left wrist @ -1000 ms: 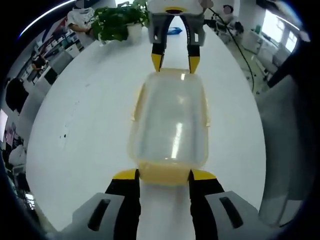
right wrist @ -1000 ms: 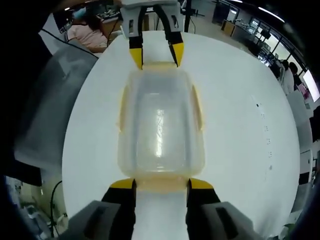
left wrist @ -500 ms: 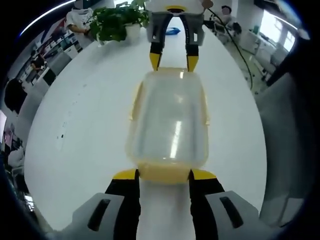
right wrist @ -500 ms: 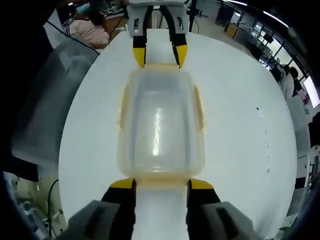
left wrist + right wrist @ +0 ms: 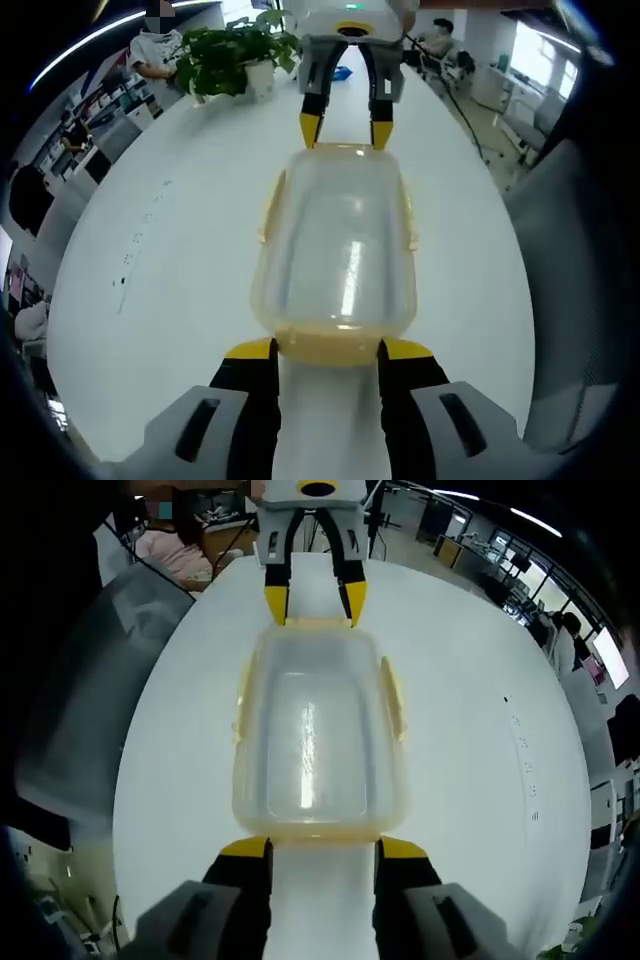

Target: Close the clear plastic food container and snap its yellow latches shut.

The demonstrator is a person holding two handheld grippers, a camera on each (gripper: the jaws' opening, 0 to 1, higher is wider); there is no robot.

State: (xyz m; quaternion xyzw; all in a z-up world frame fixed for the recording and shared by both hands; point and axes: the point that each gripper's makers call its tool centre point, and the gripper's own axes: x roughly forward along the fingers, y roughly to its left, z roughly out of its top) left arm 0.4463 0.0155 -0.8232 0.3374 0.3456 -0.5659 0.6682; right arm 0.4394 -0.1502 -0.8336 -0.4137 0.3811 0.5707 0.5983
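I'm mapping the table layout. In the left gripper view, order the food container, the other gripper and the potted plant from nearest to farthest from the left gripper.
1. Food container, at the left gripper's tips.
2. Right gripper, at the container's far end.
3. Potted plant, beyond, far left.

1. White table [image 5: 180,250], long and rounded, spanning the foreground.
2. Potted green plant [image 5: 232,55] at the table's far end.
3. Seated people [image 5: 160,45] beyond the table in an open office.
4. Bright windows [image 5: 530,50] at upper right.
5. Ceiling strip lights [image 5: 525,513] above desks with monitors [image 5: 608,658].
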